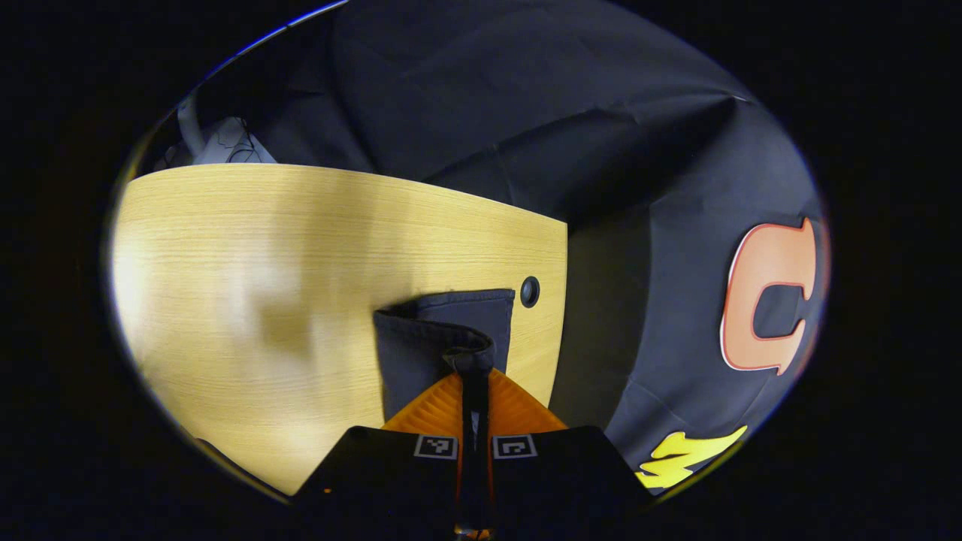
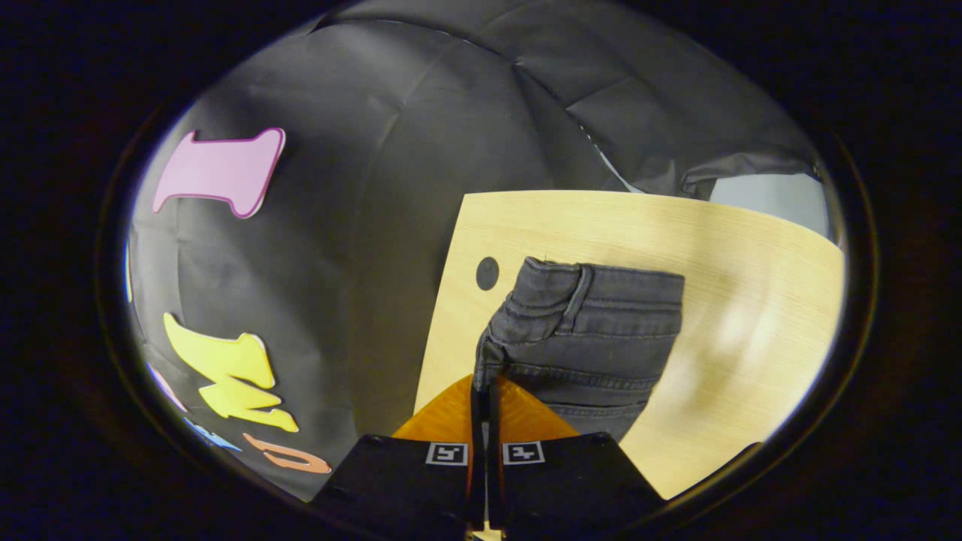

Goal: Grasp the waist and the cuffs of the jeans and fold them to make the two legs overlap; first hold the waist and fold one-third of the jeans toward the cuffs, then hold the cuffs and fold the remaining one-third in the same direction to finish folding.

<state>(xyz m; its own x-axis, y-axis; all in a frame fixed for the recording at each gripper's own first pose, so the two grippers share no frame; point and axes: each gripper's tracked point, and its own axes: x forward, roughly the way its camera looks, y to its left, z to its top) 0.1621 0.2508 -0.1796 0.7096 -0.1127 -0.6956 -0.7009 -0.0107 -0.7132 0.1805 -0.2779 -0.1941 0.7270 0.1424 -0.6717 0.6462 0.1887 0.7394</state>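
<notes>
In the left gripper view, a pale wooden table (image 1: 248, 285) is seen across the left and centre, its surface bare apart from soft shadows. White cloth and a cable (image 1: 225, 144) are noted beyond the table's far left edge. Near the table's right edge, a small round dark hole (image 1: 530, 291) is set in the board. Just left of that hole, the cuff end of the dark jeans (image 1: 443, 330) is found, lifted off the table and bunched at its hem. The left gripper (image 1: 473, 376) is seen closed tight, both fingers pressed on a fold of the cuff fabric, which is pinched in the narrow slot between them. To the right of the table, the black booth wall (image 1: 661, 188) is recorded.

In the right gripper view, the booth wall (image 2: 361, 225) occupies the left. A second round hole (image 2: 487, 273) is seen near the table's (image 2: 751, 300) left edge. Just right of it, the waist end of the jeans (image 2: 594, 330) is found, with waistband, belt loop and seam stitching visible, lying partly on the table. The right gripper (image 2: 485, 394) is closed with hardly any gap, and the left corner of the waistband is clamped between both fingers
</notes>
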